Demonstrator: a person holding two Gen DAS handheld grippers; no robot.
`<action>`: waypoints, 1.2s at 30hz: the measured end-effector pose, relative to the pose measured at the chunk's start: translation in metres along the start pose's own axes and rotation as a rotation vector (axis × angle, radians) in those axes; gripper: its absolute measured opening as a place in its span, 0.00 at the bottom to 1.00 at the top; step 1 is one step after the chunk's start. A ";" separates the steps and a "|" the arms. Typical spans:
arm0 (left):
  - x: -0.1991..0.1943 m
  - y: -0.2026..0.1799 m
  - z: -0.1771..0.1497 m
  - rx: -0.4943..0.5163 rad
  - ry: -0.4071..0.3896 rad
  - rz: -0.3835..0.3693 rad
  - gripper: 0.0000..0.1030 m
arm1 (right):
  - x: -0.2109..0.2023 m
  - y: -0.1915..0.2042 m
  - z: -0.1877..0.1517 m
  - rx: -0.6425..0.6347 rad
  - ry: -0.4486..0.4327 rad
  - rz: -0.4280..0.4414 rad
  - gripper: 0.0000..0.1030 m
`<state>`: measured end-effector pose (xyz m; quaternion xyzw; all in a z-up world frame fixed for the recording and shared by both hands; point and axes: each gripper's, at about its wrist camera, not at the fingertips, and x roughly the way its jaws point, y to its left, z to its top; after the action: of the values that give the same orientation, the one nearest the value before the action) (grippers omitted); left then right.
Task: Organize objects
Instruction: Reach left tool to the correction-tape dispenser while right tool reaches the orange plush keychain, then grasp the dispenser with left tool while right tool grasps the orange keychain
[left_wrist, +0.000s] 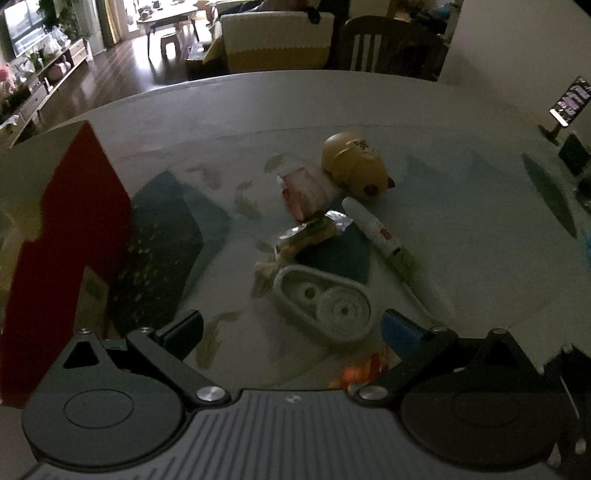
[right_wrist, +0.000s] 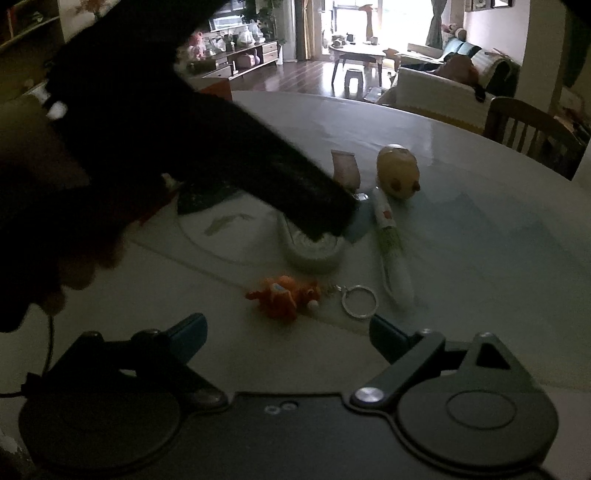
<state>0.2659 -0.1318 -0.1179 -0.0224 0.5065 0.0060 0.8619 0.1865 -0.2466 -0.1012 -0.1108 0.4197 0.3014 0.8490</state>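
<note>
In the left wrist view my left gripper (left_wrist: 291, 332) is open, low over the table. A white oval tape dispenser (left_wrist: 325, 302) lies between and just ahead of its fingers, untouched as far as I can see. Beyond it lie a foil candy wrapper (left_wrist: 310, 232), a pink packet (left_wrist: 303, 192), a yellow round toy (left_wrist: 351, 166) and a white tube (left_wrist: 384, 236). In the right wrist view my right gripper (right_wrist: 290, 336) is open and empty, just short of an orange plush keychain (right_wrist: 284, 295) with its ring (right_wrist: 360, 295). The left gripper (right_wrist: 328, 230) reaches over the dispenser (right_wrist: 314, 254) and hides part of it.
A tall red box (left_wrist: 66, 240) stands at the table's left edge. A phone on a stand (left_wrist: 570, 99) is at the far right. A wooden chair (right_wrist: 524, 125) sits behind the round table (right_wrist: 480, 240). The yellow toy (right_wrist: 399, 171) and tube (right_wrist: 388, 236) lie right of the dispenser.
</note>
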 end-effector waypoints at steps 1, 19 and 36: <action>0.004 -0.003 0.003 -0.004 0.005 0.005 1.00 | 0.000 0.000 0.001 -0.004 -0.001 0.002 0.92; 0.051 -0.018 0.012 0.013 0.077 0.063 1.00 | 0.020 -0.011 0.008 -0.006 0.037 0.008 0.87; 0.047 0.032 -0.002 -0.004 0.083 0.044 1.00 | 0.050 0.002 0.015 -0.069 0.042 0.016 0.72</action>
<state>0.2863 -0.1001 -0.1607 -0.0134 0.5422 0.0252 0.8398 0.2183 -0.2178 -0.1312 -0.1428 0.4276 0.3200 0.8333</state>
